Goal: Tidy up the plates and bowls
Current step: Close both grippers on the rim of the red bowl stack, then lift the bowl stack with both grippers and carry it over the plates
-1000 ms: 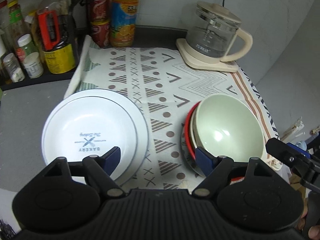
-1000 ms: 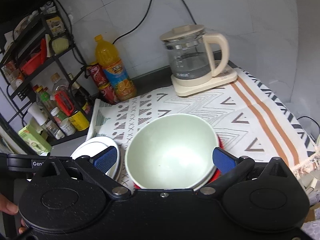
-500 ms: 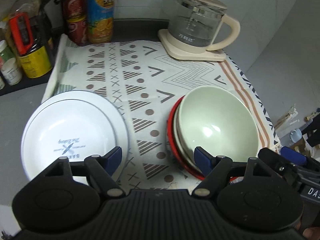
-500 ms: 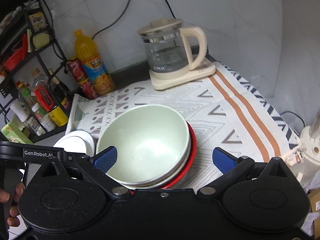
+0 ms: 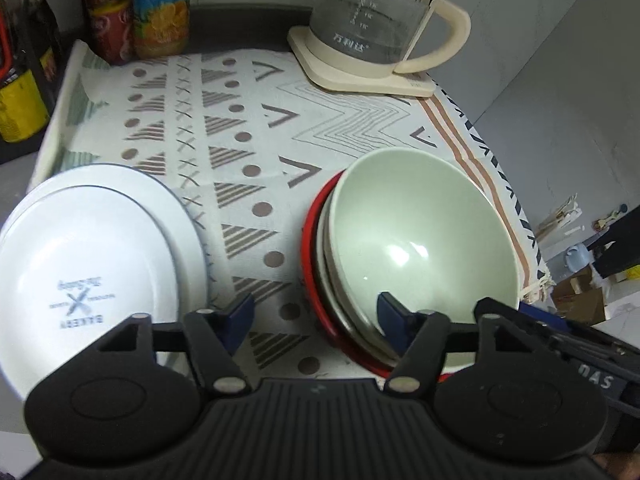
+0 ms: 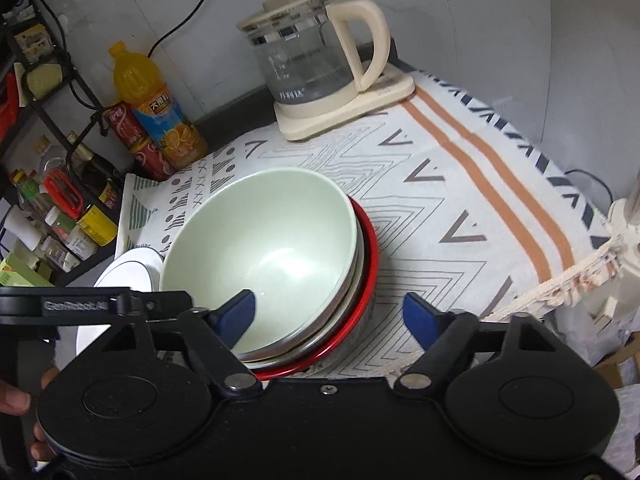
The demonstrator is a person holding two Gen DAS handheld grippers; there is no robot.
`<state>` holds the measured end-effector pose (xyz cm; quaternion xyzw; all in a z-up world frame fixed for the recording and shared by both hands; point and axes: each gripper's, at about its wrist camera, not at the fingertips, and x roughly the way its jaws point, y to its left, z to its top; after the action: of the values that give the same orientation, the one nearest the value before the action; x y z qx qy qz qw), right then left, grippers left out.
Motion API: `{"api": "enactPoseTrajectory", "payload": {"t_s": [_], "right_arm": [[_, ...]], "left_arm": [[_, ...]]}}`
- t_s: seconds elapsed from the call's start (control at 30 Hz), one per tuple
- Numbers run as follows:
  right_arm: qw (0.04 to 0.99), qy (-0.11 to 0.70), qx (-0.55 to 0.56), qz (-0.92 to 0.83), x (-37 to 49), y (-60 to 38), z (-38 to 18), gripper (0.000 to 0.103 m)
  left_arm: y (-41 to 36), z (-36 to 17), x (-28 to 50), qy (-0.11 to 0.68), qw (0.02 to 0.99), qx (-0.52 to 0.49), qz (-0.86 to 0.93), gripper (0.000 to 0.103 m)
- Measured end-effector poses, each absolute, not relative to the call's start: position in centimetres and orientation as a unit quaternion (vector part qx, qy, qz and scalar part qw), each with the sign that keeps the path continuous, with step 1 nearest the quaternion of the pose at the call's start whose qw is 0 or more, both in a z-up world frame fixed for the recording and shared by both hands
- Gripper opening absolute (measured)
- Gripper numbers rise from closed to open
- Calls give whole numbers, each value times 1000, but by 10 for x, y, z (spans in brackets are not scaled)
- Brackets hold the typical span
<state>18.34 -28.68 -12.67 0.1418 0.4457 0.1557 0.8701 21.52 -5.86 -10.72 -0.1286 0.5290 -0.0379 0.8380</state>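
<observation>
Your right gripper (image 6: 328,312) was closing astride the pale green ceramic bowl's (image 6: 264,240) five-o'clock rim, ungripped, to lift it; your left gripper (image 5: 312,312) was closing on nothing.

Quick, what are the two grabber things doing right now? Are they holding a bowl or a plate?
Left gripper: closing, nothing gripped, only cloth between the jaws.
Right gripper: closing around the near rim of the green bowl stack, not yet gripping it.

A home kitchen. Beyond the claw stands a glass kettle (image 6: 316,60); up-left, a juice bottle (image 6: 158,112) and a condiment rack (image 6: 48,184).
</observation>
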Motion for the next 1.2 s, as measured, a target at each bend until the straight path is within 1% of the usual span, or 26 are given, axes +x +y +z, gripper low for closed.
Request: {"api": "enactPoseTrajectory", "payload": {"t_s": [0.03, 0.07, 0.1, 0.13, 0.17, 0.27, 0.5, 0.93, 1.1, 1.2], "right_arm": [[867, 451, 146, 155, 186, -287, -129, 65], [863, 458, 151, 153, 189, -287, -132, 59], [859, 464, 155, 151, 192, -288, -135, 55], [856, 468, 158, 150, 194, -289, -137, 53], [854, 472, 161, 149, 197, -289, -140, 48], [847, 480, 172, 151, 204, -291, -145, 43], [835, 500, 182, 140, 221, -291, -156, 38], [829, 514, 169, 139, 231, -285, -166, 36], [831, 514, 164, 133, 232, -283, -165, 32], [832, 512, 162, 136, 230, -283, -164, 31]], "left_arm": [[-60, -109, 217, 529, 838, -124, -42, 56], [-62, -110, 220, 529, 839, -119, -45, 52], [-64, -111, 222, 530, 839, -116, -46, 50], [-65, -113, 224, 531, 838, -117, -49, 45], [-66, -116, 226, 534, 836, -119, -55, 41], [-68, -123, 233, 543, 829, -123, -57, 34], [-62, -130, 243, 547, 825, -130, -57, 30], [-62, -137, 246, 542, 829, -127, -58, 27], [-61, -136, 246, 547, 826, -118, -61, 26], [-58, -136, 245, 551, 823, -124, -59, 25]]}}
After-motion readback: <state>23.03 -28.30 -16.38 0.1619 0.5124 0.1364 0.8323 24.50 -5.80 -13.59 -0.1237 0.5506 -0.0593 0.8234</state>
